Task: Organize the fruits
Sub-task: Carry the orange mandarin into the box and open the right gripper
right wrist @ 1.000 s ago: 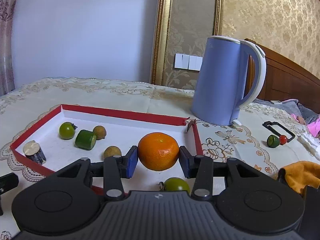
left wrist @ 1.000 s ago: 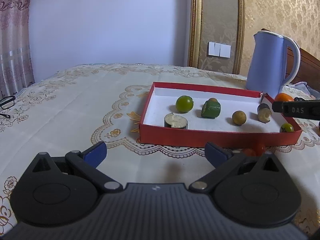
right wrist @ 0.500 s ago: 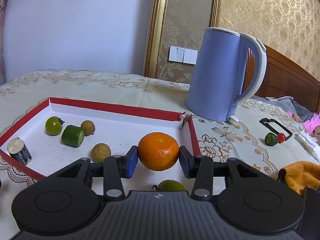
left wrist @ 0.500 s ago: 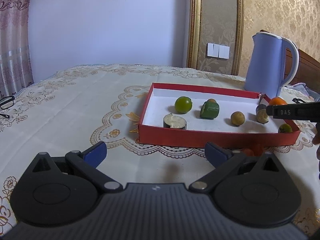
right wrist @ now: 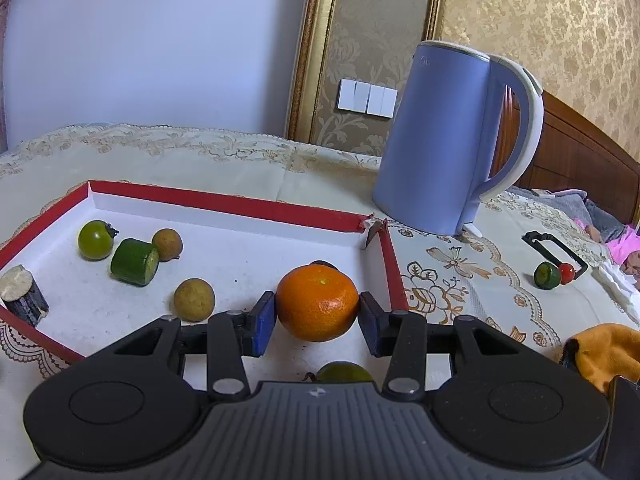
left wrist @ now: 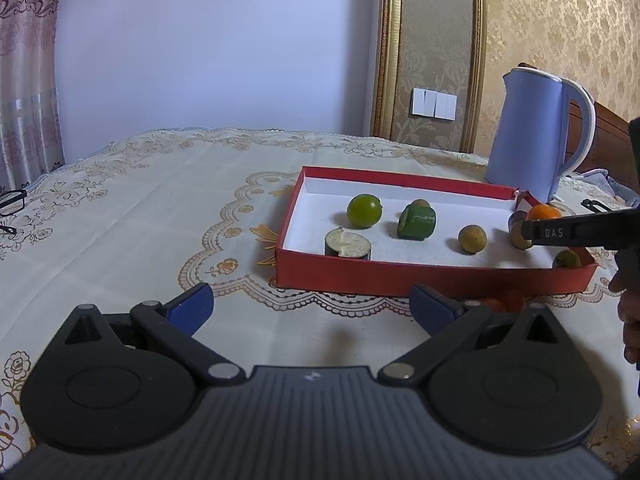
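Note:
A red tray (right wrist: 240, 202) with a white floor holds a green tomato (right wrist: 95, 240), a cucumber piece (right wrist: 134, 262), two brown longans (right wrist: 167, 243) and an eggplant piece (right wrist: 22, 294). My right gripper (right wrist: 317, 322) is over the tray's right end with an orange tangerine (right wrist: 317, 302) between its pads; the pads stand slightly off the fruit, which sits low near the floor. In the left wrist view the tray (left wrist: 400, 276) lies ahead, and my left gripper (left wrist: 308, 306) is open and empty above the tablecloth in front of it.
A blue kettle (right wrist: 448, 140) stands behind the tray's right corner. A green fruit and a red cherry tomato (right wrist: 554, 275) lie right of the tray by a black clip. An orange cloth (right wrist: 600, 350) is at the right. Glasses (left wrist: 10, 200) lie far left.
My right gripper has moved forward and down into the tray with the tangerine, and its pads have parted from the fruit. The left gripper has stayed nearly still.

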`<state>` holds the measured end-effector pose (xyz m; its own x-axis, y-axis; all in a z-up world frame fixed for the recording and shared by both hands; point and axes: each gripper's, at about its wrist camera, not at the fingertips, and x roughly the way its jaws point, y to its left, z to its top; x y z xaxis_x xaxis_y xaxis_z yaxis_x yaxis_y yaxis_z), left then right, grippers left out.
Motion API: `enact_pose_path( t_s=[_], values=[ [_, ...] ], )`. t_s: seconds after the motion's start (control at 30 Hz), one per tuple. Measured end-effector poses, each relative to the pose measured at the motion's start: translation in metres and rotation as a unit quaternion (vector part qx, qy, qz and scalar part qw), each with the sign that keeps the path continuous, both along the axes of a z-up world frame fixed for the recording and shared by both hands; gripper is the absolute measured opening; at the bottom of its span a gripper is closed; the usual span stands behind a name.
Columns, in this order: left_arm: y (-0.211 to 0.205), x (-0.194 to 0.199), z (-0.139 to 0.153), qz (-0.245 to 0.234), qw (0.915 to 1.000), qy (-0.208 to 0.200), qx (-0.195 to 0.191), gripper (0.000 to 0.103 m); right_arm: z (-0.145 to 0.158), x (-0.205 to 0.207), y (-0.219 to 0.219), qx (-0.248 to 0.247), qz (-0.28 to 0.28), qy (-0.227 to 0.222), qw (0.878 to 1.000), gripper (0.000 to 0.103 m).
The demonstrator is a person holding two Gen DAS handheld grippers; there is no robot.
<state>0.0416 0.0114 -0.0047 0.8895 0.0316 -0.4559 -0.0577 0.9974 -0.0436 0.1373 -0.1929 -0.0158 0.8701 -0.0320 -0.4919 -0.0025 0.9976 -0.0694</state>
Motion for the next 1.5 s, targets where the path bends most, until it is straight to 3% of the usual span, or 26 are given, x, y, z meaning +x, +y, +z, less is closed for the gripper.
enact_pose_path(
  t_s=[1.17,1.33,1.5],
  values=[
    [0.000,0.000,0.000,0.003,1.0000,0.001,-0.003,0.103,-0.002,-0.002,-0.001,0.002,-0.001,-0.001,1.000,0.044],
    [0.001,0.000,0.000,0.009,0.9999,0.000,-0.006,0.103,0.008,-0.030,-0.010,0.027,0.006,-0.036,0.999,0.046],
    [0.000,0.000,-0.001,0.011,0.9999,0.002,-0.002,0.103,0.009,-0.075,-0.025,0.062,0.067,-0.045,0.995,0.047]
  ],
)
